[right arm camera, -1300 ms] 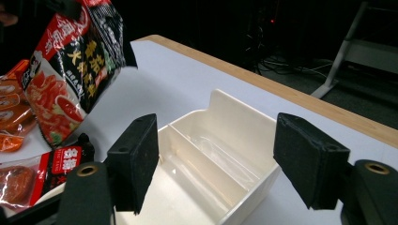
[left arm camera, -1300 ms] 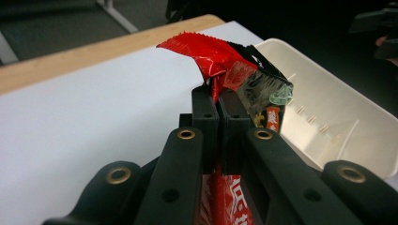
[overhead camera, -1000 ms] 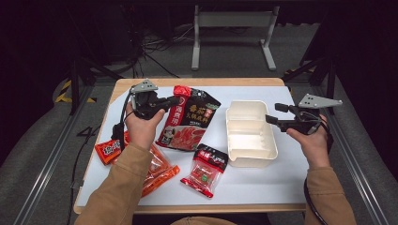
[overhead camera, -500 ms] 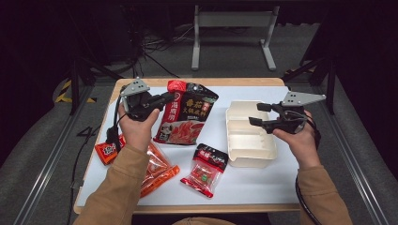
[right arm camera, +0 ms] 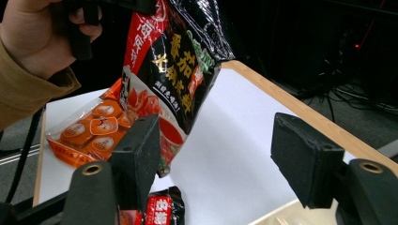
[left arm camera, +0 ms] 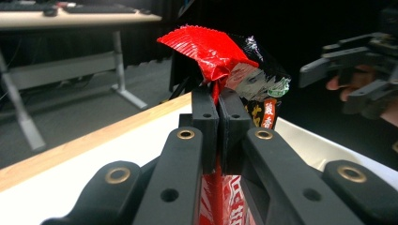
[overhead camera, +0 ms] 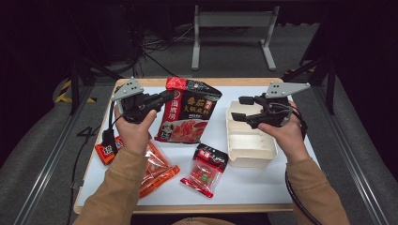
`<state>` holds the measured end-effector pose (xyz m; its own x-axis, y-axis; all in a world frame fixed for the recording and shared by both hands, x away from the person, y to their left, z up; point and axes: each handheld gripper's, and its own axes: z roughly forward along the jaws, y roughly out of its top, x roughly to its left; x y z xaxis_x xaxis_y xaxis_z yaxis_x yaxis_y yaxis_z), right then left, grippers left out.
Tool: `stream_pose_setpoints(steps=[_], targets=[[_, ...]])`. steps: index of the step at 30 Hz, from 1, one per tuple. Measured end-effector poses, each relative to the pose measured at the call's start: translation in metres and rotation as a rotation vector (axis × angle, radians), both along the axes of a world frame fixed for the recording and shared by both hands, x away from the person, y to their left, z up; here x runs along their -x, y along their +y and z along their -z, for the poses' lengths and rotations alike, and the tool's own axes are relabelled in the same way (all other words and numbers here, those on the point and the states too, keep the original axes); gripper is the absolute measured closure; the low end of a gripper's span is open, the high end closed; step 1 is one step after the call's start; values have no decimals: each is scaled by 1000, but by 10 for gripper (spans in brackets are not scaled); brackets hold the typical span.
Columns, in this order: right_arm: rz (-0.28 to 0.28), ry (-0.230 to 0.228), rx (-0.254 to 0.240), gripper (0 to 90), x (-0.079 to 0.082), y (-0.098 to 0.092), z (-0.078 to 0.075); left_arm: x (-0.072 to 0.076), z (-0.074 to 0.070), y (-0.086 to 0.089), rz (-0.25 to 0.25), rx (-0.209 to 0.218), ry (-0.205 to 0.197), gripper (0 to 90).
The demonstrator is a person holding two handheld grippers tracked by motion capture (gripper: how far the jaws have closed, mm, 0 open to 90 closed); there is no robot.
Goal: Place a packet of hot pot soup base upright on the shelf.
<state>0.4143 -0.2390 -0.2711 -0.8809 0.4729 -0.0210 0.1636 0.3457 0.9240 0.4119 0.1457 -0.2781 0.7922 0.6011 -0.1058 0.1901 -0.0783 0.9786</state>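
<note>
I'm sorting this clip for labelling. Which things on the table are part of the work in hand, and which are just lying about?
In the job:
- big red-and-black sauce pouch, lifted, pinched at its edge by the shut left gripper
- open right gripper, held above the white tray

Lying about:
- orange snack bag
- small red packet
- red packet at the left edge

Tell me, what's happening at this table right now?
A person works with a gripper in each hand. The left gripper is shut on the red top edge of a large black-and-red sauce pouch, lifting it off the white table. The right gripper is open and holds nothing, hovering above the white takeaway box. A small red packet and an orange snack bag lie on the table nearer the person.
</note>
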Motion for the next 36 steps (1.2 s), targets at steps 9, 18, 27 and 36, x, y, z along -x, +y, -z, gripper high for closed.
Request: stream_pose_setpoints(steps=[9, 18, 27, 36], targets=[[-31, 22, -20, 342, -3, 10, -7, 7, -2, -4, 49, 33, -12, 877], [-83, 56, -20, 364, -7, 24, -11, 9, -3, -12, 76, 26, -17, 877], [-99, 121, -30, 420, -16, 36, -9, 12, -2, -20, 98, 28, -11, 876], [-102, 147, -33, 595, -19, 40, -4, 11, -1, -24, 103, 28, -11, 875]])
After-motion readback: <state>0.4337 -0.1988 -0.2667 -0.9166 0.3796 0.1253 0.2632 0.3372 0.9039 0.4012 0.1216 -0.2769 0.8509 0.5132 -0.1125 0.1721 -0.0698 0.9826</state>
